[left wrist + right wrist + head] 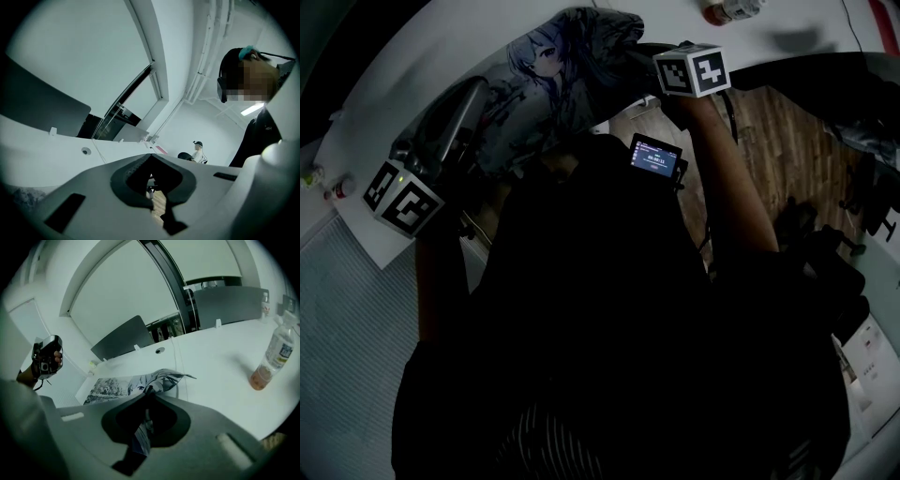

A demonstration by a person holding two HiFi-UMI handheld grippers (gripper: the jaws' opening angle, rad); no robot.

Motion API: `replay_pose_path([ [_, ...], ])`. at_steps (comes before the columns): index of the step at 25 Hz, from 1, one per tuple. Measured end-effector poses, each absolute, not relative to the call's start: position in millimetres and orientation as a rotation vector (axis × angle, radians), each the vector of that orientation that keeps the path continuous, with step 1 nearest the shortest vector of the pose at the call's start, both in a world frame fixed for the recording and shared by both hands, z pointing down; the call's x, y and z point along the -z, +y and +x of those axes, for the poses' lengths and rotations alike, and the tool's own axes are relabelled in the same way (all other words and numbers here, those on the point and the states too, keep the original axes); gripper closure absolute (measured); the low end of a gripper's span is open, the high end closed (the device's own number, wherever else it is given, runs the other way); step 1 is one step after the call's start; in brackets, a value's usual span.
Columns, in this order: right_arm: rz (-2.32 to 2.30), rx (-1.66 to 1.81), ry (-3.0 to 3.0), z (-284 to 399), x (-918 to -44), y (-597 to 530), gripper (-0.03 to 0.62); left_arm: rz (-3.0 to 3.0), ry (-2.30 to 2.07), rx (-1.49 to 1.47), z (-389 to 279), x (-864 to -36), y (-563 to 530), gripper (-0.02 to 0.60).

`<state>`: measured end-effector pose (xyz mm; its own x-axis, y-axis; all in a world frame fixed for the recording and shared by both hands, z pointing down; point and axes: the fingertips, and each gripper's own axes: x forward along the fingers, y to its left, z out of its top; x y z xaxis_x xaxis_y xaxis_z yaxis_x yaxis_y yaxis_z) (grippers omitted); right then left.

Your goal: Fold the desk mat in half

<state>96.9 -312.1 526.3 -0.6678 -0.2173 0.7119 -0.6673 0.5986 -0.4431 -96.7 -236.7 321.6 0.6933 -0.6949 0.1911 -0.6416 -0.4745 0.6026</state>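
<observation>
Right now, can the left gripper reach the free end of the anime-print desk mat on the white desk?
Probably yes: the left gripper is beside the flat end of the anime-print desk mat, nothing between them on the white desk. Its jaws are shut and empty, so they must open first.

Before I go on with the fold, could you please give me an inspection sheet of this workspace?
Surface: white desk, with a round grommet.
Job's things: mat, near edge lifted, the rest lying on the desk; not yet folded.
Clutter: bottle upright, right of the mat, apart from it.
Grippers: right gripper shut on the mat's edge; left gripper jaws together, nothing between them.
Cables: thin line across the desk; cable or seam, cannot tell.
Surroundings: grey panels behind the desk; wood floor; seated person far off.
</observation>
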Motion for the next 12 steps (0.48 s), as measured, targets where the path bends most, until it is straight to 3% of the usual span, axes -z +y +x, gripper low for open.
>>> replay_pose_path([
  [12, 0.845, -0.923, -2.206, 6, -492, -263, 0.572, 2.259, -0.965, 0.163, -228, -315, -177, 0.574],
])
